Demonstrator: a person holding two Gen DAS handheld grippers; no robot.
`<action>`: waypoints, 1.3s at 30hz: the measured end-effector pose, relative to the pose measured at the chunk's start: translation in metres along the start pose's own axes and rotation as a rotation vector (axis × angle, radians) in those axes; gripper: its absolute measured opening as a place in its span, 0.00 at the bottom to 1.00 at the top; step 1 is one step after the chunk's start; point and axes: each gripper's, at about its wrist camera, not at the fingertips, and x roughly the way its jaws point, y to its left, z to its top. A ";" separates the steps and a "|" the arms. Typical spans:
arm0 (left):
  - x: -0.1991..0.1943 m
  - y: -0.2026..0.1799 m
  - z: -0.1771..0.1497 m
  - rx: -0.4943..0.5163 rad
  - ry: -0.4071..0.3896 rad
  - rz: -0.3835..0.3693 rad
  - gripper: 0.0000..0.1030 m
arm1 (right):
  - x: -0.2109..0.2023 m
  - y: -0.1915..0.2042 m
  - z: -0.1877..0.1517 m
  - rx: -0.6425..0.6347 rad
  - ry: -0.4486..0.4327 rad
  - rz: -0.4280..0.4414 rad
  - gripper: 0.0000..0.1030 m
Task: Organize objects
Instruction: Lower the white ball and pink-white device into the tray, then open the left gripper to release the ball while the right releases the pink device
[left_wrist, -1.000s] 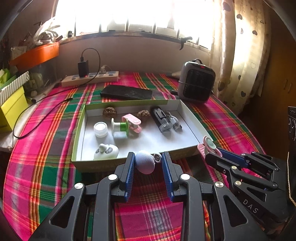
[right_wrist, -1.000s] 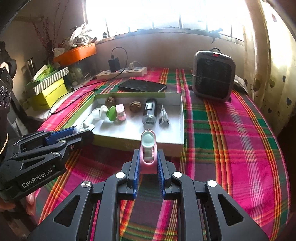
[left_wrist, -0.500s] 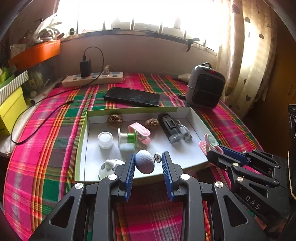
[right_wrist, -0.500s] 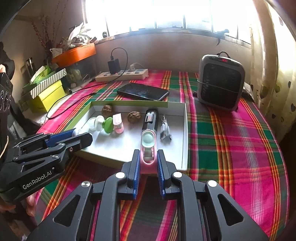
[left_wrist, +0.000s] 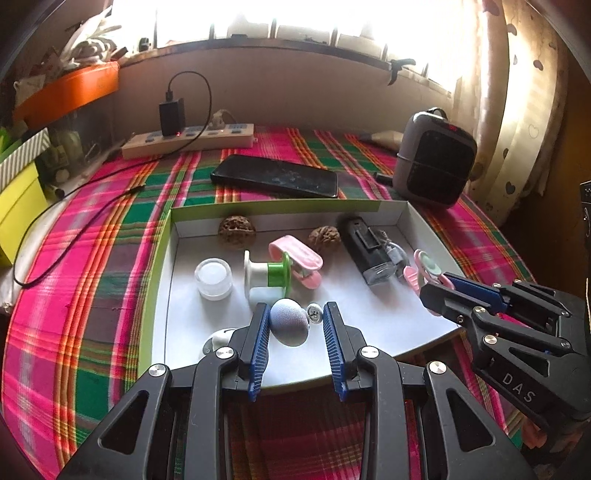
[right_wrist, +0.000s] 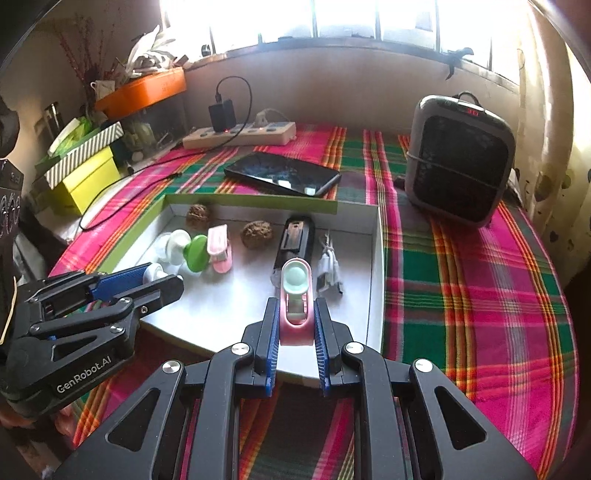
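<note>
"DAS" on right claw (left_wrist: 441, 282); "GenRobot.AI" on left claw (right_wrist: 162, 282); heater (right_wrist: 460, 166) red digits unreadable.

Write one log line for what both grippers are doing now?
left gripper: open around grey ball | right gripper: holding pink clip | both over tray

Right gripper (right_wrist: 295, 332) clamps pink clip (right_wrist: 295, 306) over tray (right_wrist: 375, 258).
</note>
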 end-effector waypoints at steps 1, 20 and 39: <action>0.001 0.000 0.000 0.001 0.001 0.000 0.27 | 0.002 -0.001 0.000 0.002 0.006 0.000 0.18; 0.022 -0.004 0.002 0.021 0.049 0.014 0.27 | 0.021 -0.007 0.000 -0.005 0.067 -0.020 0.18; 0.021 -0.003 0.003 0.017 0.050 0.041 0.29 | 0.017 -0.004 0.002 -0.003 0.058 -0.036 0.27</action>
